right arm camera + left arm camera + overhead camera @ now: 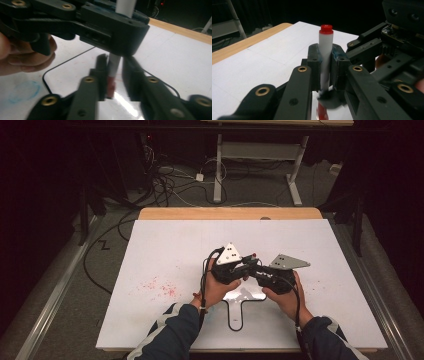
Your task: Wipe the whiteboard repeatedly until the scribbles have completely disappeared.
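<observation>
A white marker (325, 55) with a red end stands upright between the jaws of my left gripper (326, 51), which is shut on its barrel. In the high view both grippers meet above the middle of the white board (165, 250), the left gripper (243, 266) and the right gripper (256, 273) nose to nose, with the marker's red tip (254, 254) poking up. My right gripper (113, 68) sits below the left one, its jaws on either side of the marker's lower red end (110, 87). One jaw touches it and a small gap shows at the other.
A black T-shaped outline (235, 317) is drawn on the board under the hands. Red speckles (157, 287) mark the board at the left, and a blue scribble (23, 91) shows nearby. The wooden table edge (230, 213) runs along the back, with cables (165, 182) on the floor behind.
</observation>
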`<state>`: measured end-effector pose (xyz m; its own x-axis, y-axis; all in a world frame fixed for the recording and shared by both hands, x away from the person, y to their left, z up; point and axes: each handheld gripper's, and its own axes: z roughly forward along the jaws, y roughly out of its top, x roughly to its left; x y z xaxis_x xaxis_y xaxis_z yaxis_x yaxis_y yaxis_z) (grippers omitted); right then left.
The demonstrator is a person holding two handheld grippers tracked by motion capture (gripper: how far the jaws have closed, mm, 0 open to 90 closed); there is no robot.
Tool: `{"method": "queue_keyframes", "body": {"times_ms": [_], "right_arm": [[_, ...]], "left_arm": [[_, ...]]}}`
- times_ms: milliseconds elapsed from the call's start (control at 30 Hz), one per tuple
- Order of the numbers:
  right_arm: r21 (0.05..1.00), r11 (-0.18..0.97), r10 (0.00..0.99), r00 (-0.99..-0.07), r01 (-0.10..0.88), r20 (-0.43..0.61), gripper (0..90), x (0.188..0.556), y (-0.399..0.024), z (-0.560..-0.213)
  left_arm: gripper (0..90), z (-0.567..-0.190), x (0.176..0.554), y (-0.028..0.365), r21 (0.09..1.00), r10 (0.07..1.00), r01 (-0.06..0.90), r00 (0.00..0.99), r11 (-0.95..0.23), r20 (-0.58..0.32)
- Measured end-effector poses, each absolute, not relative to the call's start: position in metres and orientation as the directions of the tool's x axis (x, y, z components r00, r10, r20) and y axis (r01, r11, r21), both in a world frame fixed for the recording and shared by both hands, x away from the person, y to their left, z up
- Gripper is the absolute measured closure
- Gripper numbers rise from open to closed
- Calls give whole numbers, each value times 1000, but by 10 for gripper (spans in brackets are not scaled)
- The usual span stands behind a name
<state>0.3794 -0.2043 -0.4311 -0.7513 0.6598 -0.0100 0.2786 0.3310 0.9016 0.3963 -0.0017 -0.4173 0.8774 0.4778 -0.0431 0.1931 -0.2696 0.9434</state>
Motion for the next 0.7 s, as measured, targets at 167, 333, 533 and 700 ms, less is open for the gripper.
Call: {"method": "queue_keyframes", "body": {"times_ms": [167, 333, 533, 700], "right_arm": [[888, 369, 642, -766, 274, -30, 816, 387, -198, -436], [876, 395, 648, -759, 275, -54, 818, 395, -196, -441], [856, 448, 688, -711, 258, -146, 818, 405, -203, -447], [842, 471, 711, -679, 264, -185, 819, 413, -212, -453]], "left_arm": [[769, -422, 397, 2, 936, 498, 205, 867, -285, -38], [610, -420, 398, 7, 939, 535, 214, 844, -269, -38], [325, -412, 388, 33, 931, 608, 209, 794, -300, 18], [239, -416, 373, 67, 916, 630, 213, 774, -340, 53]]}}
